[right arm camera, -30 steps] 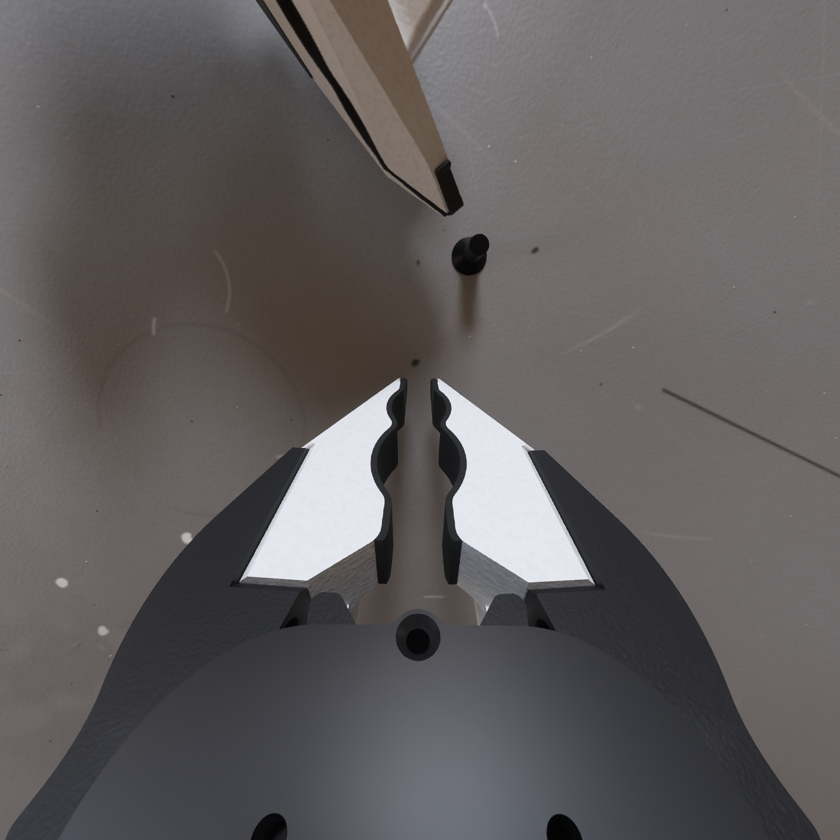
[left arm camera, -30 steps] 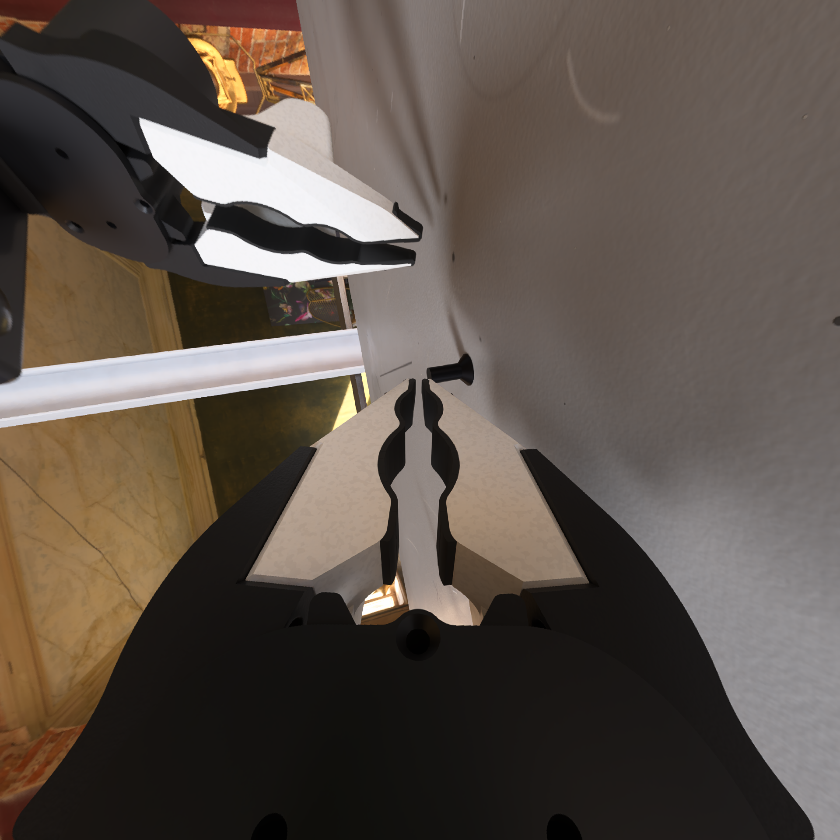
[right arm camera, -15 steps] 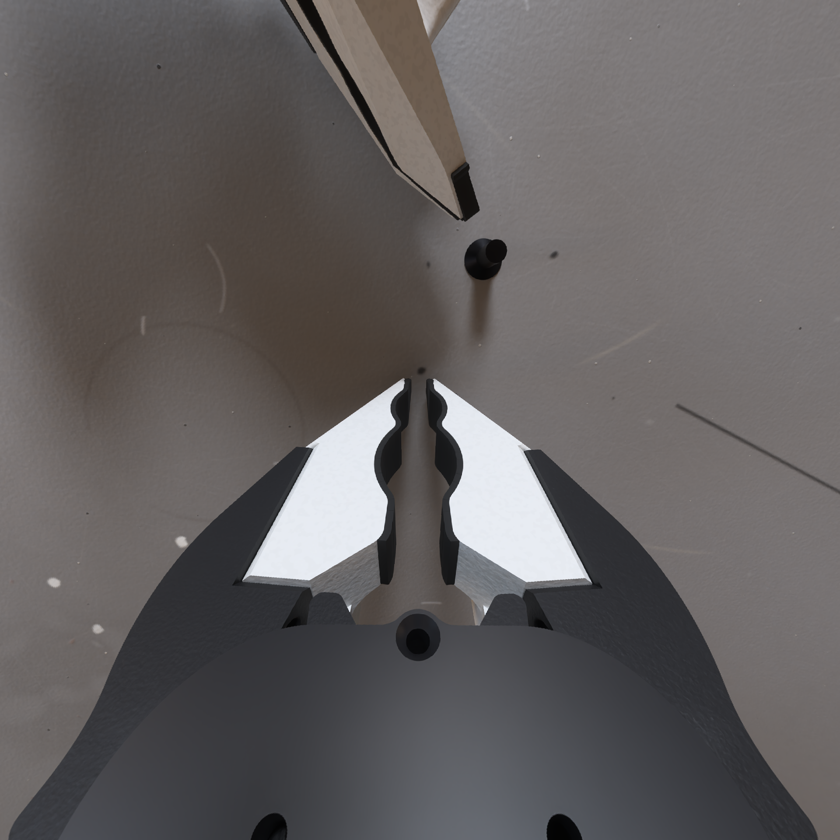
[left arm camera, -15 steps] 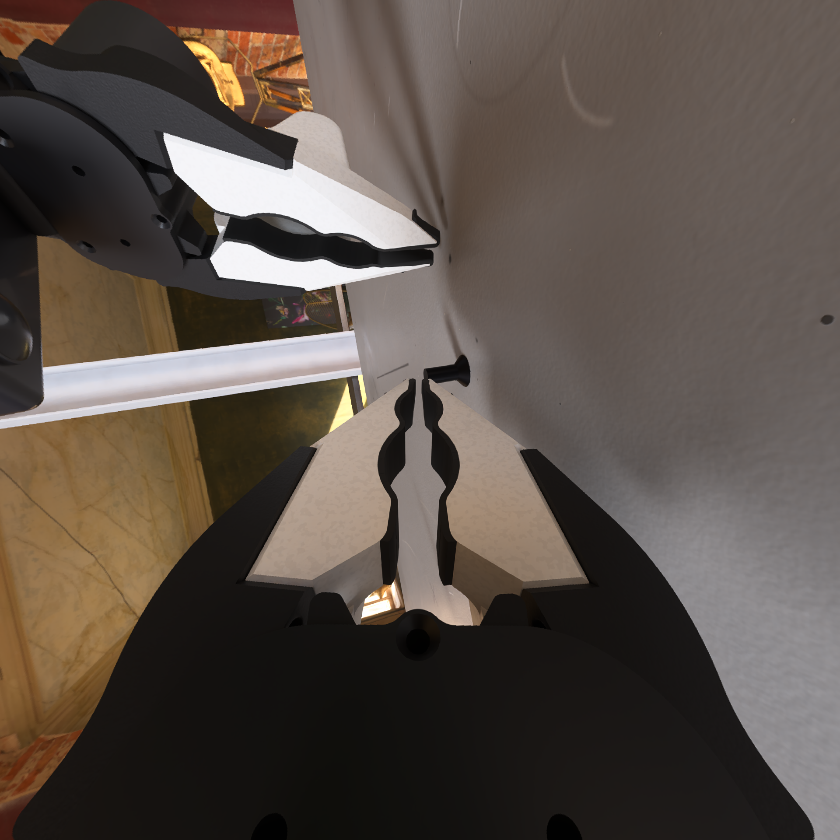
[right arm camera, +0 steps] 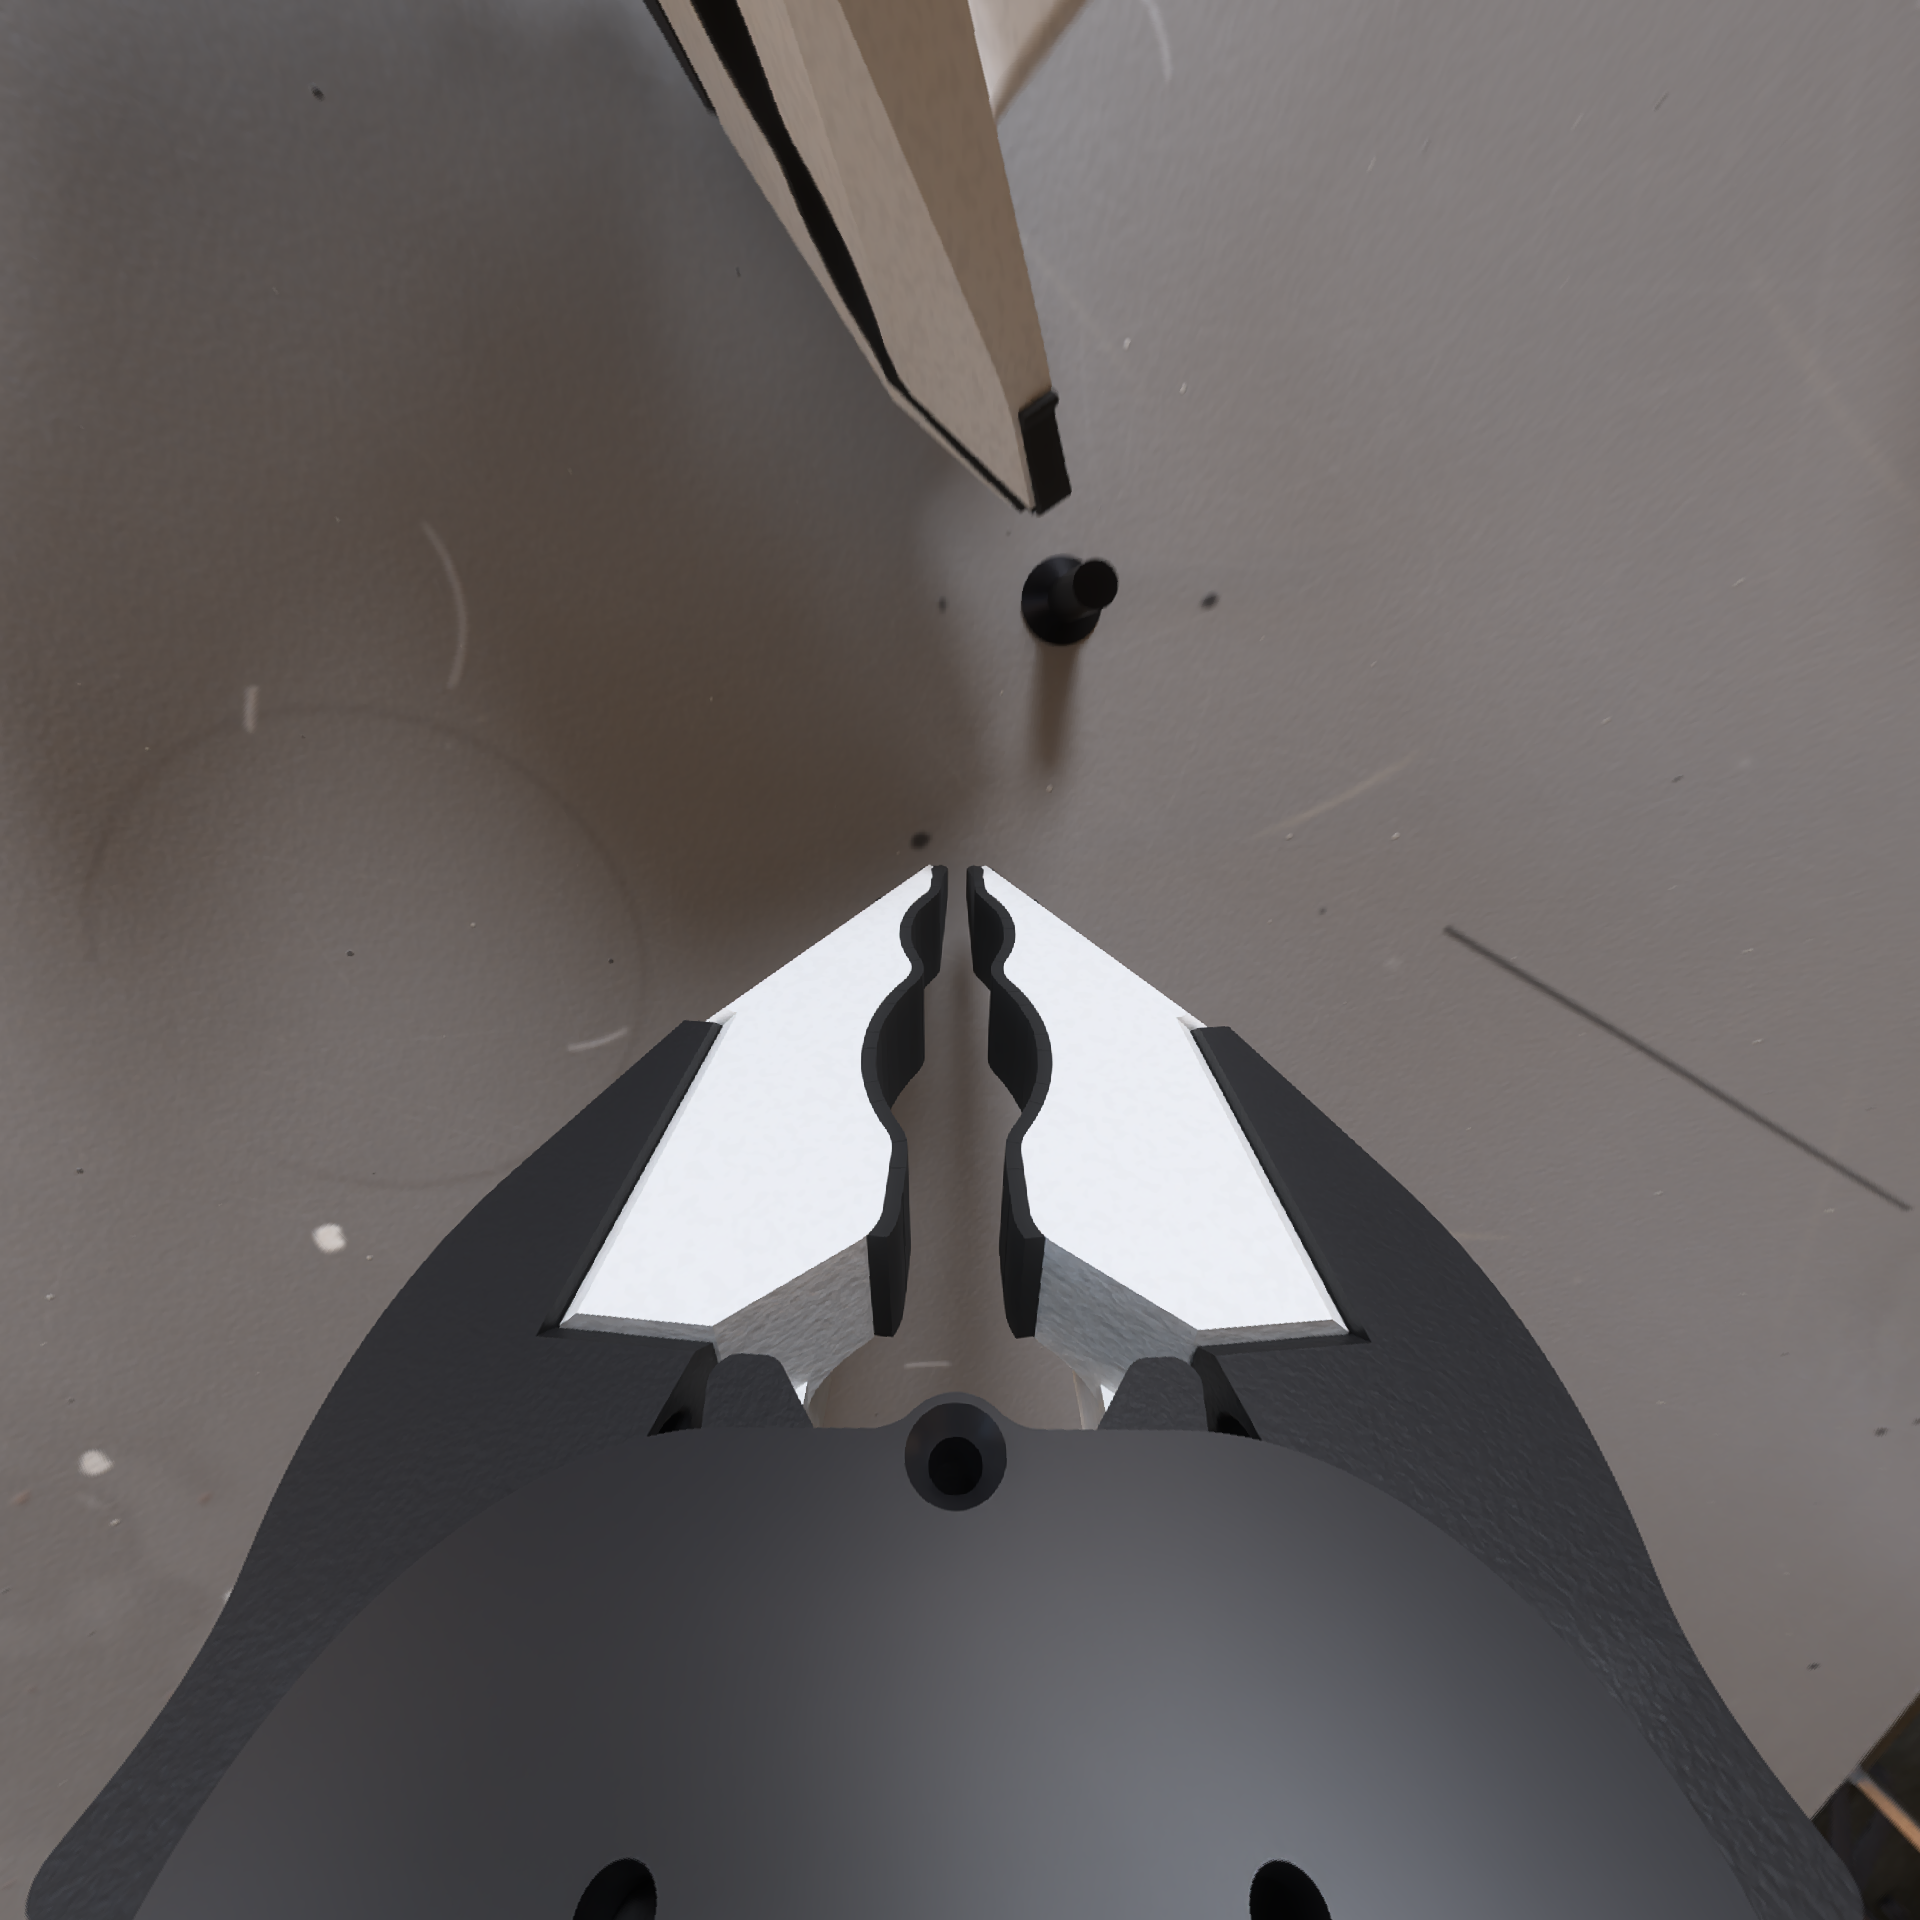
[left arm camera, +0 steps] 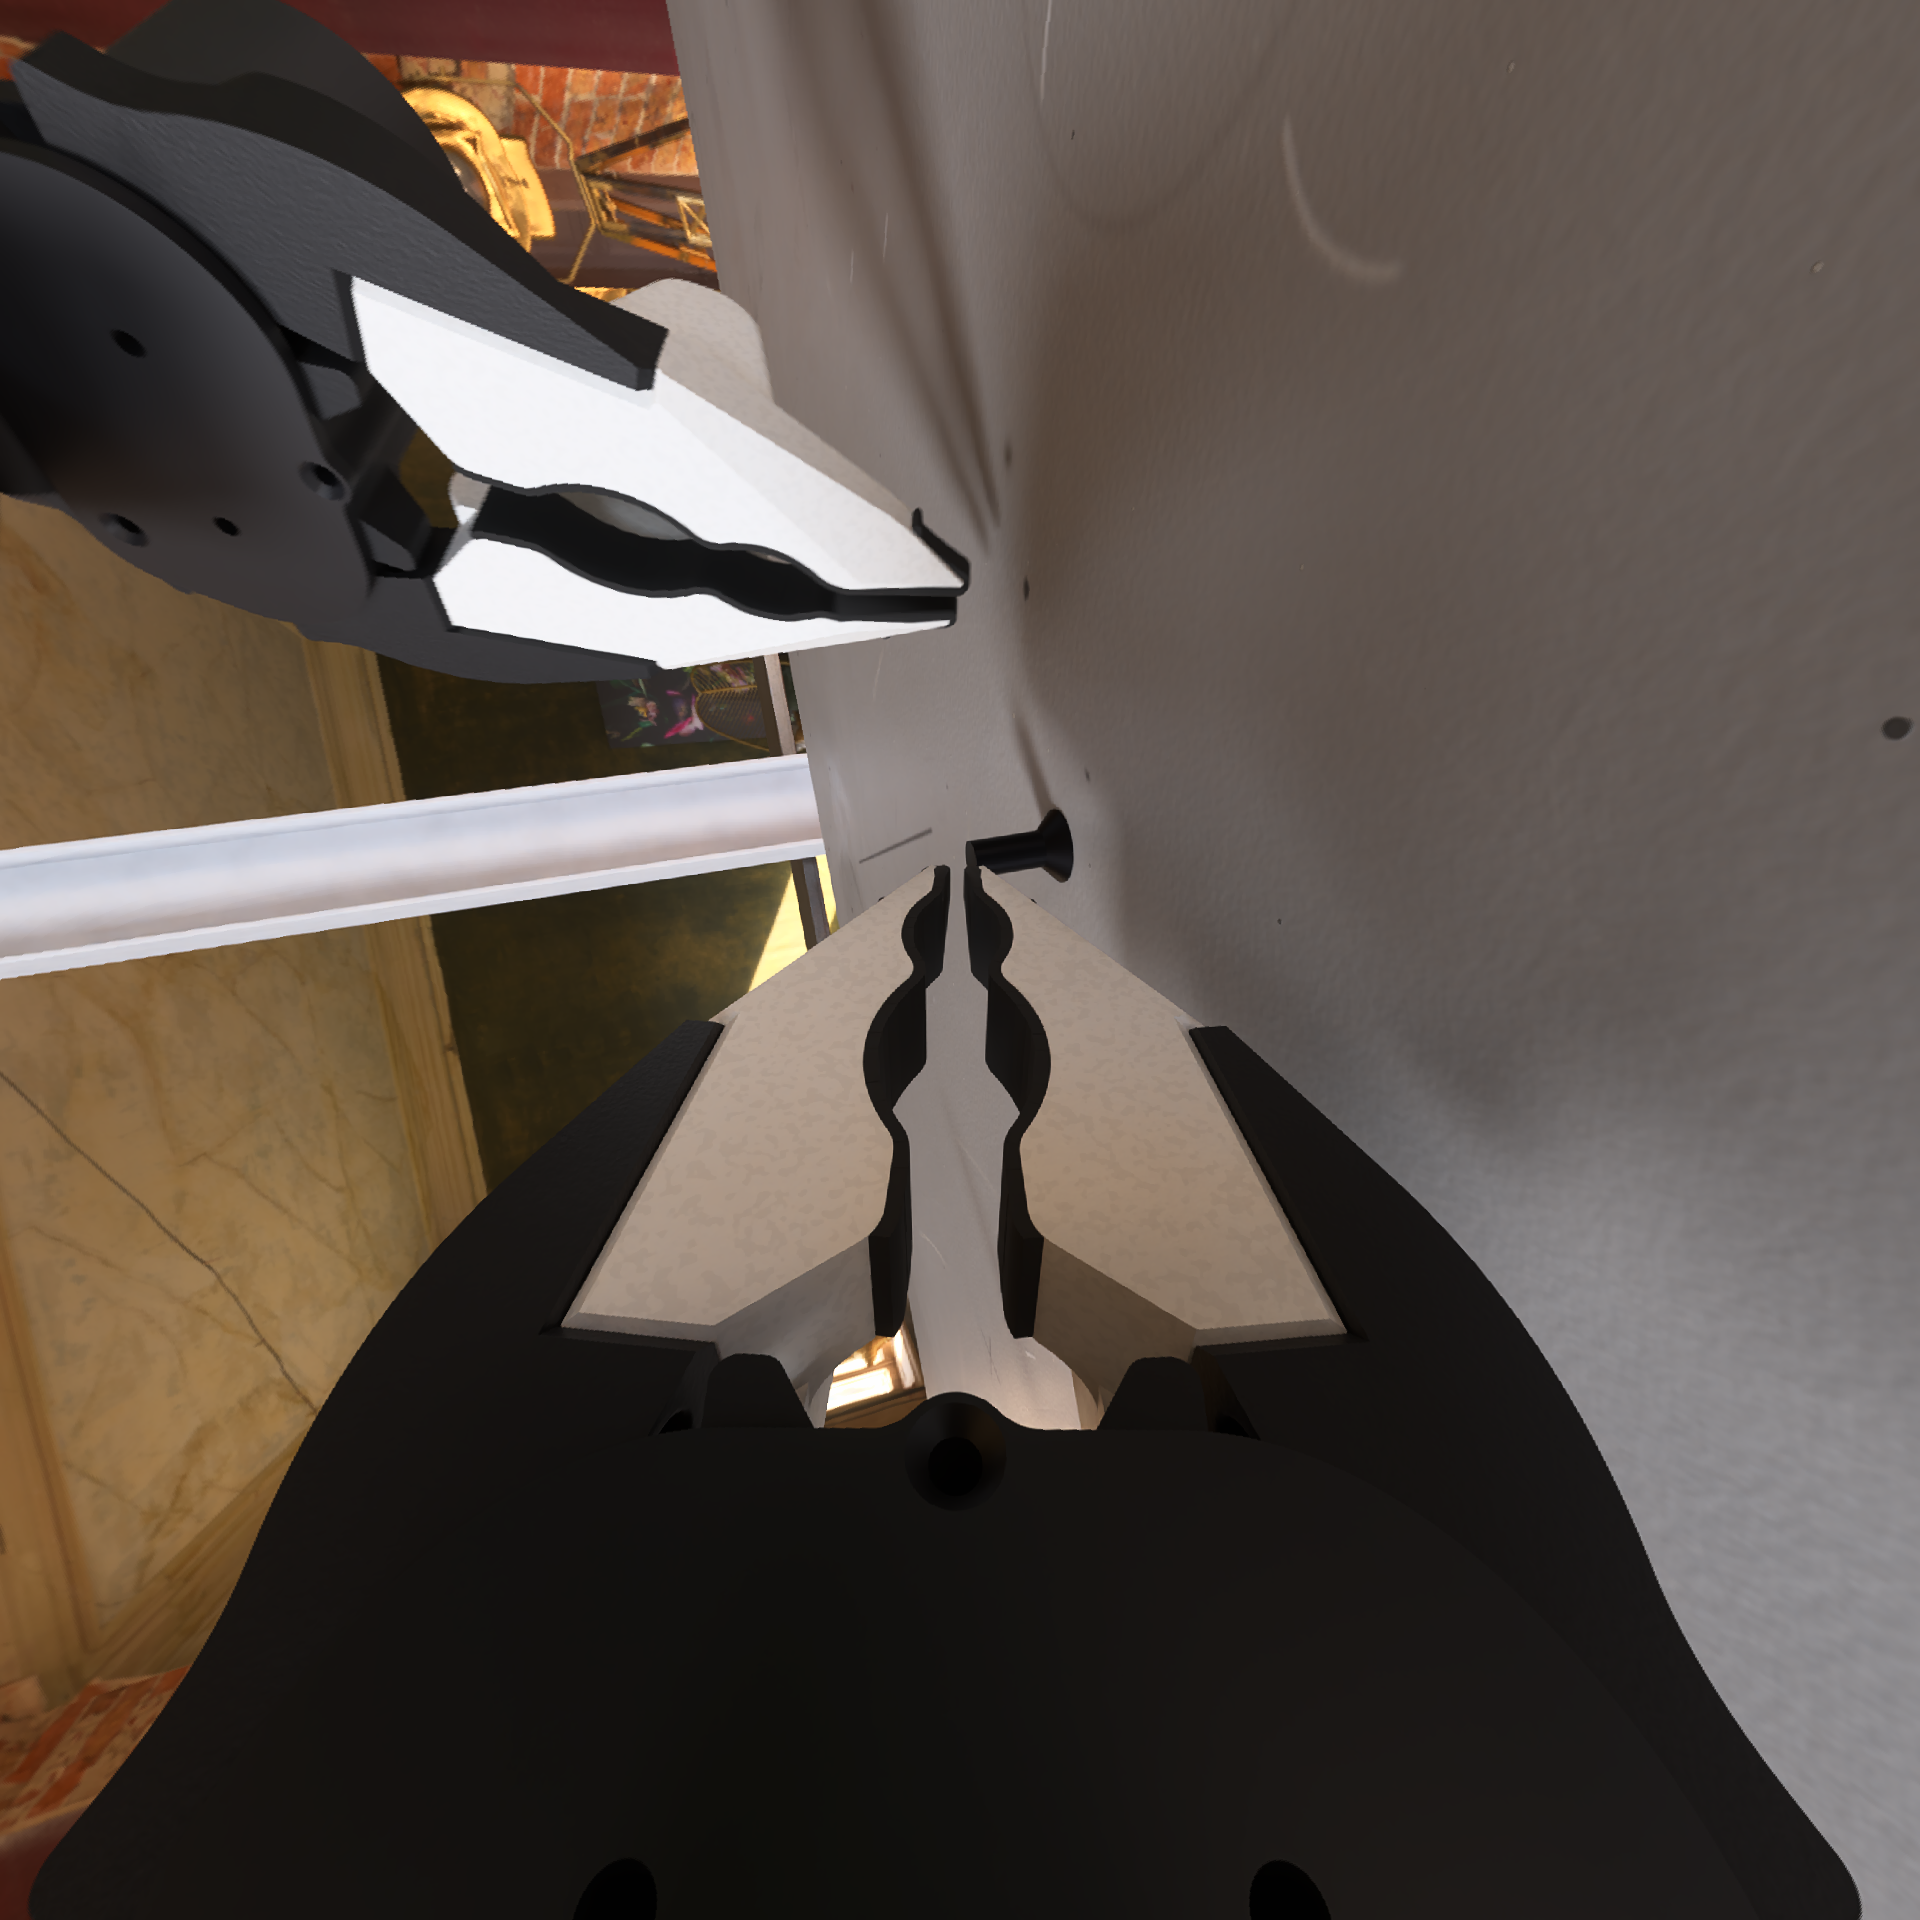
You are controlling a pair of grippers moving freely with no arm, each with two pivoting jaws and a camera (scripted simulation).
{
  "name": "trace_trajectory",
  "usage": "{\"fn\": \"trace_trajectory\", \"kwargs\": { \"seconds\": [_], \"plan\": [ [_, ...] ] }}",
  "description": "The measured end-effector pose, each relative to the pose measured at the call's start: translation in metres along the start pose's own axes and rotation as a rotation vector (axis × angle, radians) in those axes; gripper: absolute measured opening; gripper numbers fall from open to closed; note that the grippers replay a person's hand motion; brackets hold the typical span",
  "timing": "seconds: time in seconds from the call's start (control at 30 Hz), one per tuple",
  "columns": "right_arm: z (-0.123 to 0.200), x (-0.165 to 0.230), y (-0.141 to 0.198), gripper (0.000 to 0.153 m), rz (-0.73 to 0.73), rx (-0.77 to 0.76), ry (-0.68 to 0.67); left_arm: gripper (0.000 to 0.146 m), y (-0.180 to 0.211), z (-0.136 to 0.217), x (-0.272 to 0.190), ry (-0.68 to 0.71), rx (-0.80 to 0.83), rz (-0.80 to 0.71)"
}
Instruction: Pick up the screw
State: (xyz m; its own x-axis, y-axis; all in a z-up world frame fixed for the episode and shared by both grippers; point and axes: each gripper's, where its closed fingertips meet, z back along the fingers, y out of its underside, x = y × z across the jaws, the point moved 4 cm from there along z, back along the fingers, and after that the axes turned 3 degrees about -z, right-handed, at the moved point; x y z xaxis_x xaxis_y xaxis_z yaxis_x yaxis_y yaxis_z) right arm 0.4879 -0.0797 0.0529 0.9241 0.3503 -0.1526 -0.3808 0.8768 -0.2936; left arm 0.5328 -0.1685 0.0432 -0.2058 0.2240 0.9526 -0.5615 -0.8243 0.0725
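Observation:
The screw (left arm camera: pixel 1023 857) is small and black and stands on its flat head on the grey table (left arm camera: pixel 1455 935). My left gripper (left arm camera: pixel 956 878) is shut and empty, and its right fingertip is just beside the end of the screw's shaft. My right gripper (left arm camera: pixel 951 592) shows at the upper left, shut and empty, pointing at the table beside the screw. In the right wrist view the screw (right arm camera: pixel 1065 613) lies ahead of my right gripper (right arm camera: pixel 956 878), a little to the right. The left gripper's fingers (right arm camera: pixel 935 260) come in from the top and end just above the screw.
The table (right arm camera: pixel 416 416) has scratches, specks and a faint ring mark. Its edge runs down the left wrist view, with a white bar (left arm camera: pixel 416 862) and a marble wall (left arm camera: pixel 156 1143) beyond it. A table corner (right arm camera: pixel 1870 1808) shows at the lower right of the right wrist view.
The right gripper's jaws have narrowed to a thin slit and it has drifted slightly near the screw. The left gripper and the screw have stayed in place.

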Motion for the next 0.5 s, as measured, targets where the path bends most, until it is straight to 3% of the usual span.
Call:
{"fn": "trace_trajectory", "kwargs": {
  "seconds": [0.27, 0.5],
  "plan": [
    [0.019, 0.0, -0.036, 0.003, 0.123, -0.271, 0.145, 0.003, -0.001, 0.001, 0.002, -0.01, 0.0, 0.005],
    [0.01, -0.001, -0.042, 0.004, 0.065, -0.296, 0.112, 0.003, -0.001, 0.001, 0.004, -0.022, -0.002, 0.004]
  ]
}}
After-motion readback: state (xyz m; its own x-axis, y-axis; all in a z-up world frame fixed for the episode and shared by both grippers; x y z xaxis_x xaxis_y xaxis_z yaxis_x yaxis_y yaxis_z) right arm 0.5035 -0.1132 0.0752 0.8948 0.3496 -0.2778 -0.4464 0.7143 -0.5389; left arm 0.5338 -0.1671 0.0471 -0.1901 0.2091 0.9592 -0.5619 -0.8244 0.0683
